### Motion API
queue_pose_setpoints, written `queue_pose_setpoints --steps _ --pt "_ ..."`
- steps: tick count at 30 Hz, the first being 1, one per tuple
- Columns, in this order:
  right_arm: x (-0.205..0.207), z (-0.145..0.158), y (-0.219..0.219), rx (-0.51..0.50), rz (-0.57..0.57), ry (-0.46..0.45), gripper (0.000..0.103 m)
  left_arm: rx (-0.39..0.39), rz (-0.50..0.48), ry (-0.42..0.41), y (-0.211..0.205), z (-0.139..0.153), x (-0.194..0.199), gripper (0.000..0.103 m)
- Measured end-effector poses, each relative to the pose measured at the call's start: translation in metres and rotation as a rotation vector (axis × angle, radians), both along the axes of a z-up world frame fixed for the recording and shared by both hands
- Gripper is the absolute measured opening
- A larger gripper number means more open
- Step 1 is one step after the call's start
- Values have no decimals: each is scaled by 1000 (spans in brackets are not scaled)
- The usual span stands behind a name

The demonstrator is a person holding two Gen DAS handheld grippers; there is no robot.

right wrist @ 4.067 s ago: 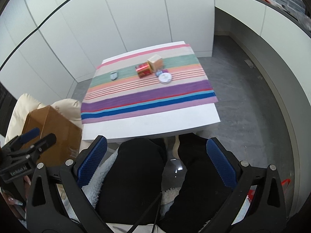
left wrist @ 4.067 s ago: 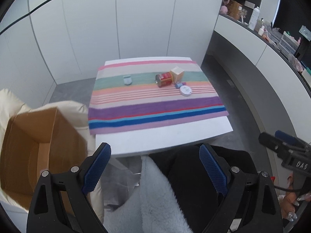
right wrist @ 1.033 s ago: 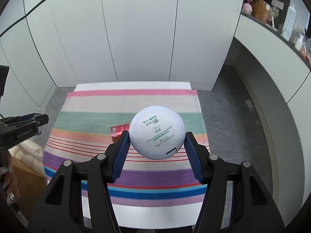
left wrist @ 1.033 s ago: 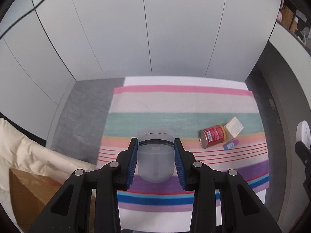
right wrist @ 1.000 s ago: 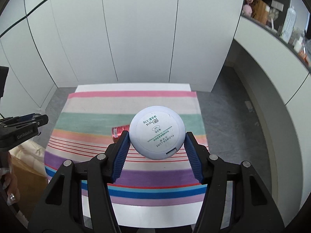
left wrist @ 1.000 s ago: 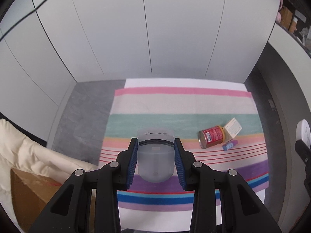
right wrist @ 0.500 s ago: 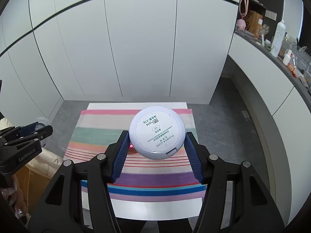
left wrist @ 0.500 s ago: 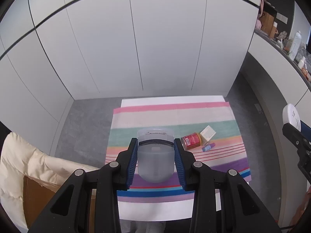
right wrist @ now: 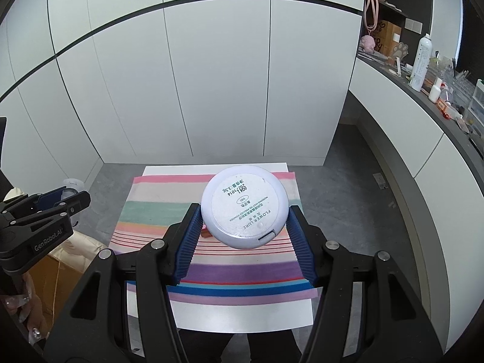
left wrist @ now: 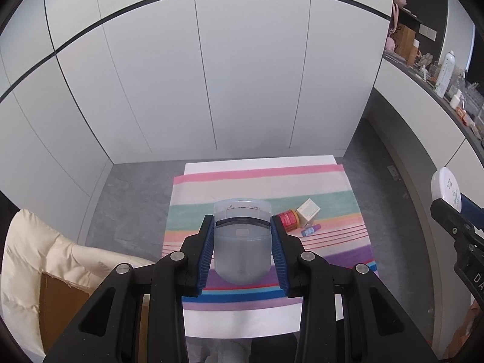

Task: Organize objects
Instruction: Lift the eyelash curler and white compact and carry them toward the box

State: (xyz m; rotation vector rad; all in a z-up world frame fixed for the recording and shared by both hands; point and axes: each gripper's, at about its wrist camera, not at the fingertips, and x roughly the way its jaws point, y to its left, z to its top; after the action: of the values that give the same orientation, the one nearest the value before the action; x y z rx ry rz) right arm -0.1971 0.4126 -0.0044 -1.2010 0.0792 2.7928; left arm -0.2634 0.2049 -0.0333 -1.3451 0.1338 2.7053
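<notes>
Left tool (left wrist: 242, 243): it pinched the jar (left wrist: 241, 242) between its blue pads (left wrist: 205, 251), pressed in on both sides, the jar held clear above the bench (left wrist: 242, 320).
Right tool (right wrist: 243, 236): it pinched the compact (right wrist: 244, 206) by its rim, label side facing my camera, jaws set wide enough for the disc and no wider.
Change, height: a second earlier the striped cloth (left wrist: 332, 187) filled most of both views; at this moment it sat small and far below, with the wall panels taking the upper half, so I had lifted both tools well up and back from the bench.
Change, grip: none; jar and compact sat in the pads just as they had a second before.
Left on the cloth: the red can (left wrist: 289, 219) on its side, the small box (left wrist: 308, 208) touching it, and a blue tube (left wrist: 310, 230) just beside them.
Carton: the brown carton (left wrist: 60, 305) stood to my left below the bench edge, against a cream cushion (left wrist: 36, 242).
Meaning for the task: I judged two pick-ups done and the carry begun; the carton looked the likely place for both, though nothing yet confirmed that.
Risk: the compact was gripped on a curved edge and might have slipped if I tilted.
</notes>
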Motion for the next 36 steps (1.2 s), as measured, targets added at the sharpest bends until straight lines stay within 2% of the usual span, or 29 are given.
queue_pose_setpoints --steps 6,14,27,32,36 --pt "12 5 -2 -3 0 8 59 -14 -12 18 -1 8 15 37" --pt "54 3 -6 -39 30 25 60 5 -19 22 -15 3 50 37" --pt "150 -10 -5 -73 28 54 60 17 -60 53 -32 2 144 37" --pt "180 -23 -5 -71 34 29 60 -3 -76 72 -41 0 179 37" --pt "207 -38 -1 -100 47 -18 60 3 -98 53 -43 -7 205 37"
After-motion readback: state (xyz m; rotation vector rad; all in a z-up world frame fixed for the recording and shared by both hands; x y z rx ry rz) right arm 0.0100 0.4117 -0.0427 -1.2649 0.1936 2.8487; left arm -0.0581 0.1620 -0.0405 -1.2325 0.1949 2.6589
